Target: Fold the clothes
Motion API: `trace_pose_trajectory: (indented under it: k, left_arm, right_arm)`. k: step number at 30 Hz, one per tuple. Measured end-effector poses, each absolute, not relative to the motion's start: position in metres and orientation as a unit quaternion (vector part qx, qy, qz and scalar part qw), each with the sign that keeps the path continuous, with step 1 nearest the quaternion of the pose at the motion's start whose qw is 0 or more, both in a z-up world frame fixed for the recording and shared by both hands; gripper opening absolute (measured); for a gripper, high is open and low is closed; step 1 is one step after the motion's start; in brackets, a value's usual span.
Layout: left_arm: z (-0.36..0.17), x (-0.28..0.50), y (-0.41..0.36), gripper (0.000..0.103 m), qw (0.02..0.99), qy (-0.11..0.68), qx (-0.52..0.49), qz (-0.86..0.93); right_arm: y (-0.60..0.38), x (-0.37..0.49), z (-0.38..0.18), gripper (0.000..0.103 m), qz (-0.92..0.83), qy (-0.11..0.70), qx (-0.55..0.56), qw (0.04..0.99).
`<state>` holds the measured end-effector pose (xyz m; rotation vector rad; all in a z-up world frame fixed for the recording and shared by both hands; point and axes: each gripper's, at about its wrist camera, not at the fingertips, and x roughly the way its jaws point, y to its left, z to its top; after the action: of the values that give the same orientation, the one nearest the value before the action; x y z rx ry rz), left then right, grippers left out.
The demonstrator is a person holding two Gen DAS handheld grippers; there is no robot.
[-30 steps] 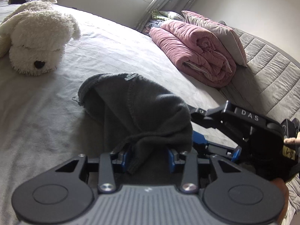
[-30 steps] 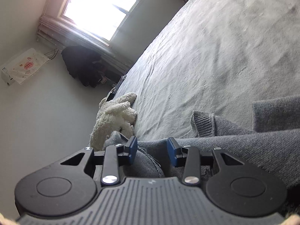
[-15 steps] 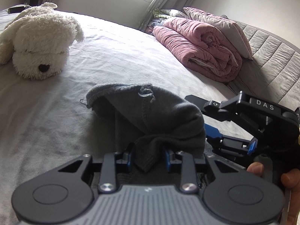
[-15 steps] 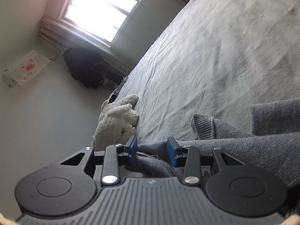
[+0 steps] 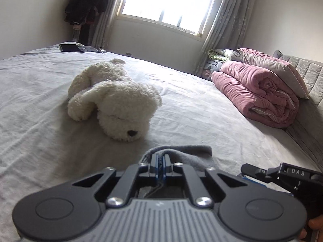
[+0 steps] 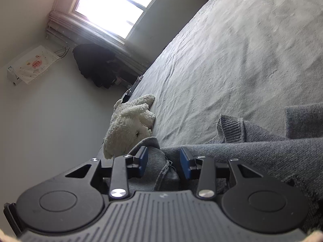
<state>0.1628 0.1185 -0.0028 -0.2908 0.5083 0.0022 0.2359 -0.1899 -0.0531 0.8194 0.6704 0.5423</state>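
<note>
**Two grippers on one grey sweater, left one now clamped**

Two tools work the same garment. My left gripper (image 5: 160, 164) has its blue pads pressed together on a thin edge of the grey sweater (image 5: 187, 154); from the pictures I judge the pinch real, since cloth rises right out of the closed jaws. My right gripper (image 6: 163, 161) stands about half open with a bunched fold of the sweater (image 6: 262, 149) lying between its pads, and I cannot tell whether they press it.

I place everything from the plush dog (image 5: 115, 102). The sweater lies just on my side of it, on the bed sheet (image 5: 40, 111), with its bulk trailing away from the dog toward the right gripper. Its long axis runs from the ribbed cuff (image 6: 230, 129) near the dog back along the body cloth. The left gripper is the nearer one to the dog, so I expect it to lead the fold.

Against the frame a second earlier, the left jaws were apart around a heaped mound; now they are shut, the tool sits higher, and the dog and window fill its view. The right view is almost unchanged.
</note>
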Motion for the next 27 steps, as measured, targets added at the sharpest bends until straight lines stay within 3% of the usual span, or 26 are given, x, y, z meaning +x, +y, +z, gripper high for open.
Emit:
trace_pose_trajectory:
  k: [7, 21, 24, 26, 27]
  left_arm:
    - [0.006, 0.144, 0.156, 0.004, 0.955, 0.246, -0.149, 0.074]
    - [-0.016, 0.130, 0.193, 0.006, 0.919, 0.335, -0.158, 0.137]
    - [-0.012, 0.130, 0.195, 0.020, 0.920, 0.329, -0.166, 0.132]
    - [-0.008, 0.135, 0.196, 0.039, 0.922, 0.322, -0.171, 0.132]
    - [-0.006, 0.138, 0.197, 0.039, 0.922, 0.319, -0.174, 0.131]
  right_arm:
    - [-0.174, 0.232, -0.047, 0.041, 0.272, 0.319, 0.361, 0.833]
    - [-0.151, 0.231, -0.049, 0.041, 0.275, 0.337, 0.312, 0.845]
    - [-0.150, 0.230, -0.049, 0.041, 0.271, 0.337, 0.308, 0.848]
    - [-0.150, 0.230, -0.049, 0.041, 0.268, 0.336, 0.306, 0.849]
    - [-0.151, 0.230, -0.049, 0.041, 0.267, 0.336, 0.305, 0.850]
